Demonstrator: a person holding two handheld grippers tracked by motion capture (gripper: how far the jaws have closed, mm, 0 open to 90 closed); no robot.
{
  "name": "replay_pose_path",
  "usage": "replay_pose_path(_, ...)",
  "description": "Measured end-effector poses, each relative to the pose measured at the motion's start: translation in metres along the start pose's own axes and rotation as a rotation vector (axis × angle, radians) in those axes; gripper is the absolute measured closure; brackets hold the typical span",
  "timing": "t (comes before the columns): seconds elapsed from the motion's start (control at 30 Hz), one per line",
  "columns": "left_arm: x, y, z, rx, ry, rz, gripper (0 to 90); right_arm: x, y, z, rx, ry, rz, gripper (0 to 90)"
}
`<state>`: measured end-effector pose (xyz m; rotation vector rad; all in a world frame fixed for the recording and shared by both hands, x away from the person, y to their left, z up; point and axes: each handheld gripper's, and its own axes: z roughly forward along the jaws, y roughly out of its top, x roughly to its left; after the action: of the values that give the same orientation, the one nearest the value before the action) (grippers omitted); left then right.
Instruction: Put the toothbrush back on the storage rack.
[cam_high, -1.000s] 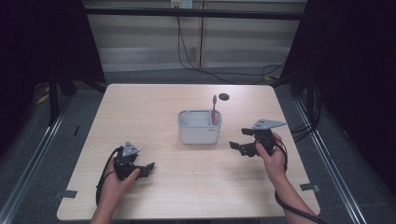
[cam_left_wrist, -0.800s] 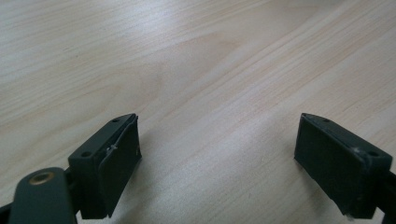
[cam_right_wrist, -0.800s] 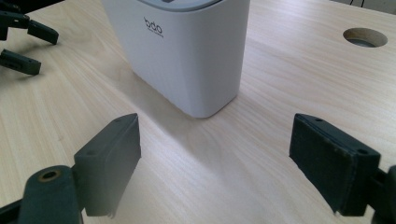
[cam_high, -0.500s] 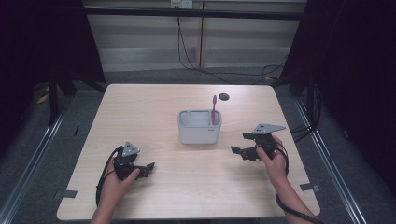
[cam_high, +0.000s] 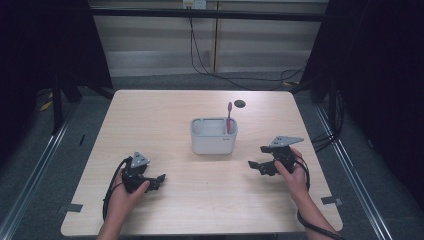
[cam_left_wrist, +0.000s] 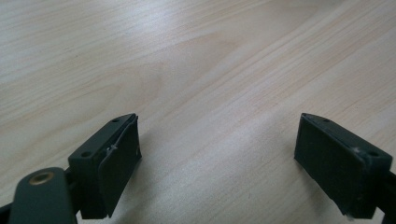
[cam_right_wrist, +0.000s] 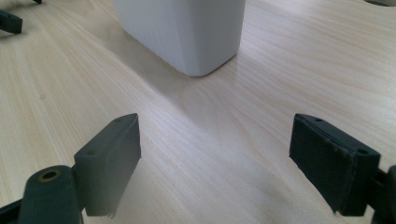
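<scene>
Brush set in the holder, both grippers empty and clear of it.

A pink brush is seen upright in the right compartment of the white holder, which stands near the middle of the table, slightly toward the far edge. The placing is judged done; little beyond resting the tools appears left. The right gripper is held low near the right edge, jaws spread wide and grasping nothing, with the holder's corner just ahead of it in the right gripper view. The left gripper is held near the front-left corner, jaws likewise released over bare wood, well apart from the holder.
</scene>
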<state>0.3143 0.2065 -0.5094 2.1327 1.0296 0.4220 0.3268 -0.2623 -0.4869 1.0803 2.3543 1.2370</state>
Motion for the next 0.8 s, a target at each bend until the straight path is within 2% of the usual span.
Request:
replay_pose_path(0.37, 0.0, 0.0, 0.0, 0.0, 0.0, 0.0, 13.8, -0.004, -0.008, 0.001, 0.03, -0.008, 0.005, 16.3)
replay_pose_path(0.8, 0.0, 0.0, 0.0, 0.0, 0.0, 0.001, 13.8, -0.005, -0.015, 0.005, 0.084, -0.027, -0.014, 16.3)
